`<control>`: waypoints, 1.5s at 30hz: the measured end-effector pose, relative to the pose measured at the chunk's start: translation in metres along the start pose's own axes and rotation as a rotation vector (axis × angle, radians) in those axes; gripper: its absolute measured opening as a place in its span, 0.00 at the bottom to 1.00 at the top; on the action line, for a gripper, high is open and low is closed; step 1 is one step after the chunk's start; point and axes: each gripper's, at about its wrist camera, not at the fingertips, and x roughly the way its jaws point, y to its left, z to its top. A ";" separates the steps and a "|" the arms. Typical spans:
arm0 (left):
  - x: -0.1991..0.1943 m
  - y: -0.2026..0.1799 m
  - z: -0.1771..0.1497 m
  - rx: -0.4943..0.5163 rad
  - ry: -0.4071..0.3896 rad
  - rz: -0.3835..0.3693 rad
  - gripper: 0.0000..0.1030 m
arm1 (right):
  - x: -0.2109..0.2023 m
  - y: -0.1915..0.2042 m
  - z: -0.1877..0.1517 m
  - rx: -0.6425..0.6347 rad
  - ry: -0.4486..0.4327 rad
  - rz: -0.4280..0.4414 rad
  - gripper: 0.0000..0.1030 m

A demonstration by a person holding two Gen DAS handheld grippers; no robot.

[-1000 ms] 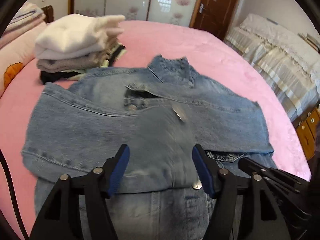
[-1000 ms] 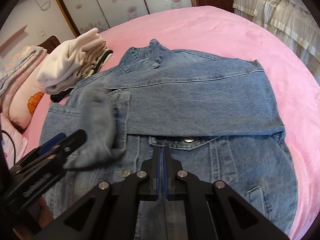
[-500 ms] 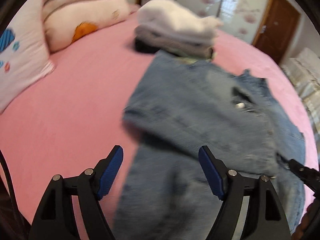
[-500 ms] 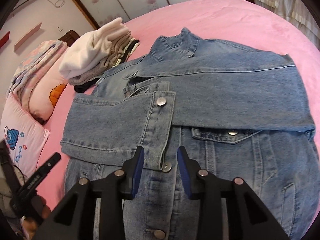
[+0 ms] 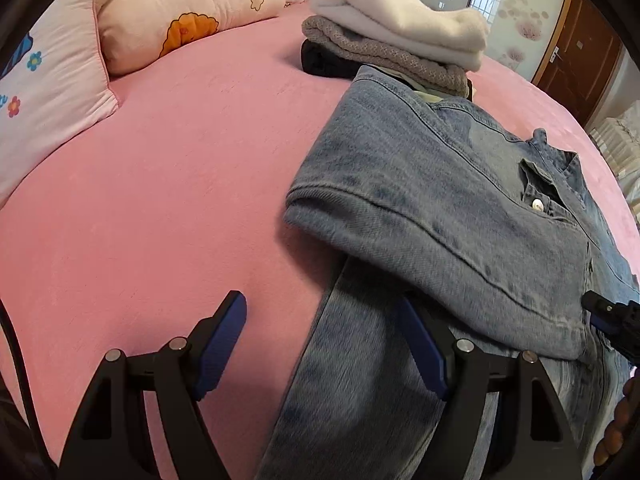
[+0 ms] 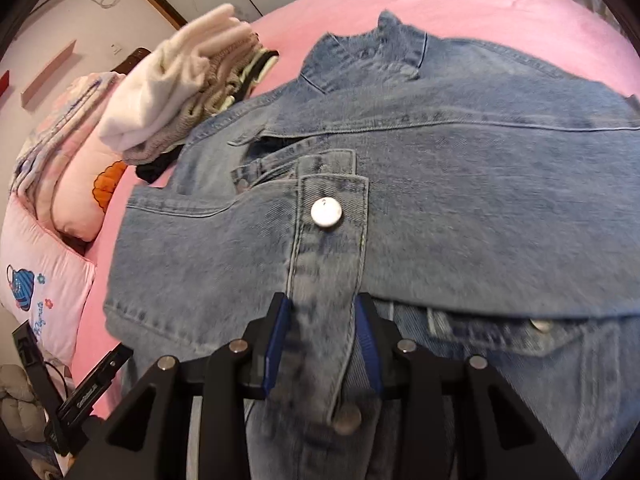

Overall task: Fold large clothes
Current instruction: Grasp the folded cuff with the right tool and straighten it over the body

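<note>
Denim jacket [image 6: 460, 216], stiff faded blue, sleeves folded flat on pink plush bed [image 5: 160, 200]; left claw [image 5: 324, 344] wide apart, empty; right claw [image 6: 322, 338] just been opening, button placket loose between pads

This is a bedroom in a home. A wide bed under a soft pink plush cover [image 5: 168, 184] fills both views, with pale pink cartoon-printed pillows [image 5: 176, 16] at its head and a stack of folded knitwear, white on grey on black [image 5: 392, 28], lying on it. Behind stand sliding wardrobe doors with frosted pink-flower panels [image 5: 516, 28], a brown wooden door [image 5: 580, 64] and a second bed with a frilled cream cover [image 5: 624, 140].
</note>
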 end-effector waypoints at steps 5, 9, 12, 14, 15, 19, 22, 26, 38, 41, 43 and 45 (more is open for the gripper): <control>0.008 -0.007 0.008 -0.014 0.006 -0.002 0.74 | 0.008 0.002 0.002 -0.036 -0.002 0.011 0.41; 0.013 -0.009 0.008 -0.018 0.013 0.011 0.74 | 0.000 0.015 -0.002 -0.114 0.020 0.029 0.11; 0.013 -0.011 0.008 -0.014 0.010 0.019 0.74 | -0.025 0.031 0.000 -0.186 -0.018 0.045 0.07; 0.013 -0.011 0.008 -0.019 0.012 0.019 0.74 | -0.047 0.046 0.005 -0.245 -0.064 0.045 0.07; 0.013 -0.011 0.008 -0.021 0.011 0.018 0.74 | -0.061 0.056 0.009 -0.286 -0.096 0.037 0.07; 0.015 -0.013 0.012 -0.035 0.009 0.016 0.74 | -0.113 0.090 0.030 -0.416 -0.240 0.003 0.07; 0.018 -0.016 0.017 -0.049 0.011 0.021 0.74 | -0.148 0.106 0.051 -0.482 -0.361 -0.052 0.07; 0.020 -0.023 0.022 -0.059 0.010 -0.009 0.61 | -0.163 0.091 0.086 -0.446 -0.437 -0.164 0.07; 0.032 -0.022 0.029 -0.091 0.044 -0.048 0.29 | -0.049 -0.029 0.118 -0.187 -0.156 -0.335 0.12; 0.031 -0.021 0.031 -0.081 0.067 -0.059 0.29 | -0.042 -0.054 0.113 -0.083 -0.095 -0.304 0.16; 0.029 -0.022 0.032 -0.052 0.098 -0.058 0.32 | -0.051 -0.066 0.107 -0.049 -0.098 -0.283 0.21; 0.019 -0.022 0.034 -0.024 0.114 -0.054 0.37 | -0.062 -0.078 0.103 -0.029 -0.102 -0.254 0.31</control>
